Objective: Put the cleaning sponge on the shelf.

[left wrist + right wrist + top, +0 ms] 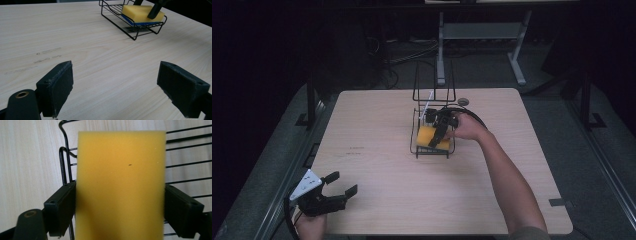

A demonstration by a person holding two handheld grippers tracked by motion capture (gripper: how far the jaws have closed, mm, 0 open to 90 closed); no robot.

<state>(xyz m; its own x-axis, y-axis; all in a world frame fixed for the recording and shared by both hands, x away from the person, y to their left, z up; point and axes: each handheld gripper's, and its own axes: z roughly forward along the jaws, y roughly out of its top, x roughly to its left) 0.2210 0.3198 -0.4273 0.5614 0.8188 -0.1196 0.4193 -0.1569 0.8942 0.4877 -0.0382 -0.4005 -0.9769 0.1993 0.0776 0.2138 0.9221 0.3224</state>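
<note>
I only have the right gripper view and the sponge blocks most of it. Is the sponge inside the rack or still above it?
Observer: In the high view the sponge lies in the wire rack's tray, with the right claw down on it.
Operator: Is it lying flat?
Observer: No. The left gripper view shows it tilted, one end propped on the rim, with a blue layer underneath.
Operator: Where's the left claw?
Observer: Open near the table's front left corner, well clear of the rack: left claw.
Operator: Anything behind the rack?
Observer: A tall wire frame rises from its far end.
</note>
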